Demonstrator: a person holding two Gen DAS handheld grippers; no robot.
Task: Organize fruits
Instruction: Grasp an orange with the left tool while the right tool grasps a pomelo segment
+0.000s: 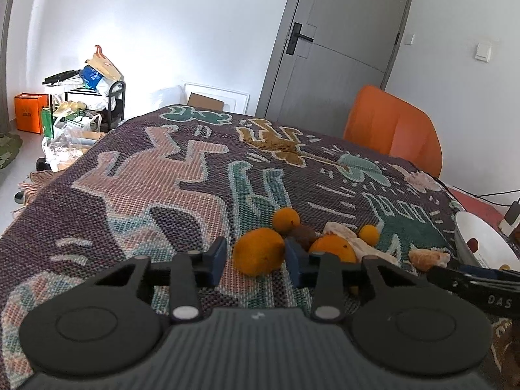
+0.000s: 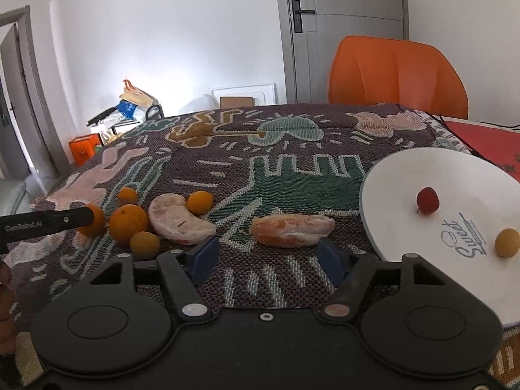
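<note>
Left gripper (image 1: 255, 256) open around orange (image 1: 259, 251), seemingly not touching; could roll into neighbours. Right gripper (image 2: 266, 258) open behind peeled segment (image 2: 292, 229); squeezing risks crushing

You face white walls (image 1: 182, 16), a grey door (image 1: 341, 42) with a dark handle, an orange chair (image 2: 396, 74) behind your patterned tablecloth (image 1: 156, 178), a cluttered shelf rack (image 1: 94, 97), an orange bag (image 1: 31, 112) on pale floor.
</note>
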